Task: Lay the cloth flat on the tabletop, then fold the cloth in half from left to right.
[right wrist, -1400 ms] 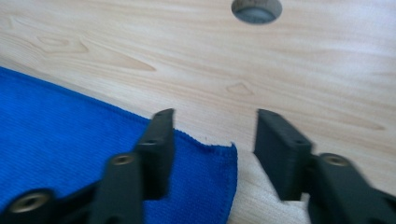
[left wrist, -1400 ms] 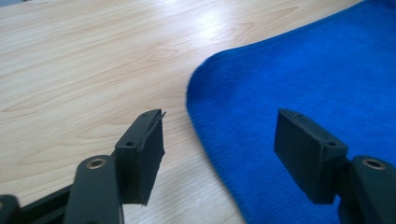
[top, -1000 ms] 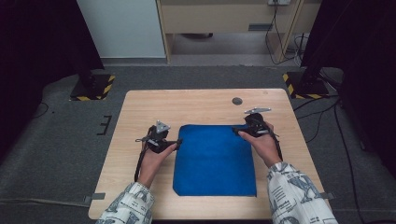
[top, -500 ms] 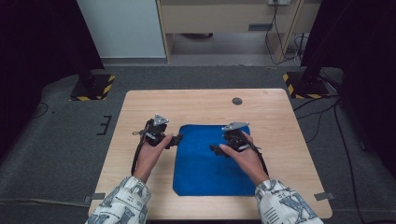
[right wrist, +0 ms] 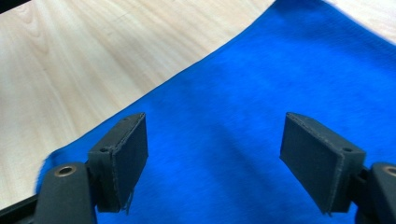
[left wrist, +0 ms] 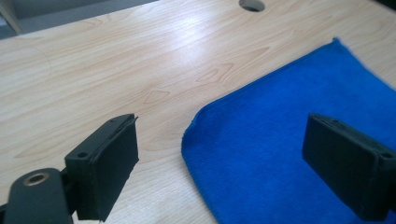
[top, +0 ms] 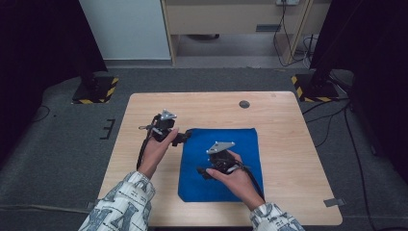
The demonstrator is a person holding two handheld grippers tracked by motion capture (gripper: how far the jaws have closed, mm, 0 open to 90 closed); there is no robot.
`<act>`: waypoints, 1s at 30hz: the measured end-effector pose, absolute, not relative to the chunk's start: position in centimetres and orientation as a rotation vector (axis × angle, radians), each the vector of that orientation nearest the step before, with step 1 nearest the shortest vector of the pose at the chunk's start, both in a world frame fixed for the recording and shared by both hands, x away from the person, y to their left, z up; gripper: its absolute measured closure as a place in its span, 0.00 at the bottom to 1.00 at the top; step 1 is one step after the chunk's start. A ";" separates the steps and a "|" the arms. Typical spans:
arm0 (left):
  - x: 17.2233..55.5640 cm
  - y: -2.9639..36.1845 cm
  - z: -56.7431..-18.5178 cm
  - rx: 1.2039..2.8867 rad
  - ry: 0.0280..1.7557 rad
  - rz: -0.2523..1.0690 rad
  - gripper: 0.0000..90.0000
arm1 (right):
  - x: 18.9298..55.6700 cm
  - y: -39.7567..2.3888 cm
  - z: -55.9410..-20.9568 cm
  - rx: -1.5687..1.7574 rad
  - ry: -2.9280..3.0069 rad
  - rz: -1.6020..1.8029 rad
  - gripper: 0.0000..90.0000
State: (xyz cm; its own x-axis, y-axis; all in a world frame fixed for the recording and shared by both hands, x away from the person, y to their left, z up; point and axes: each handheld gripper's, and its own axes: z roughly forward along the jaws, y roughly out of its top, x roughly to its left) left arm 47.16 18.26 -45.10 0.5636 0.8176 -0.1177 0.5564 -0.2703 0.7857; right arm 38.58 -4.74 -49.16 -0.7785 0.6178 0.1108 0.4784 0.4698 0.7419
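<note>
A blue cloth [top: 240, 144] lies flat on the wooden table [top: 288, 125]. My left gripper [top: 185, 138] hovers at the cloth's far left corner. Its jaws have just been opening and stand wide apart in the left gripper view [left wrist: 222, 126], with the cloth corner [left wrist: 280, 140] on the table beneath them, not pinched. My right gripper [top: 202, 171] is over the left half of the cloth and points left. In the right gripper view [right wrist: 212, 119] its jaws have just been closing a little but stay open, with only the flat cloth [right wrist: 243, 93] below.
A small round hole [top: 244, 104] sits in the tabletop behind the cloth, also seen as the hole [left wrist: 252, 4] in the left gripper view. Bare wood surrounds the cloth on all sides. Stands with yellow-black bases [top: 96, 91] rest on the floor beyond the table.
My right gripper has travelled from the cloth's far right corner leftward and nearer to me, across the cloth. The left gripper has lifted slightly at its corner. The cloth lies as before.
</note>
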 end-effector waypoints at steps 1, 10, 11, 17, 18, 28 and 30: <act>47.1 18.4 -45.1 1.954 1.112 0.392 0.11 | 38.3 -4.6 -49.2 0.956 2.542 1.195 0.26; 46.1 18.4 -44.9 1.977 1.100 0.378 0.10 | 35.6 -3.2 -49.6 0.927 2.571 1.176 0.31; 46.0 18.4 -45.0 1.979 1.098 0.377 0.10 | 35.4 -2.9 -49.8 0.921 2.580 1.177 0.31; 45.8 19.0 -45.3 1.988 1.105 0.373 0.10 | 34.6 -1.6 -50.5 0.890 2.618 1.177 0.37; 45.8 19.1 -45.3 1.989 1.106 0.370 0.10 | 34.5 -1.4 -50.6 0.884 2.625 1.171 0.37; 45.4 19.7 -44.8 1.969 1.116 0.394 0.10 | 33.2 -0.1 -51.0 0.851 2.640 1.159 0.40; 45.3 19.7 -44.9 1.975 1.117 0.399 0.10 | 33.0 0.0 -51.1 0.848 2.645 1.156 0.41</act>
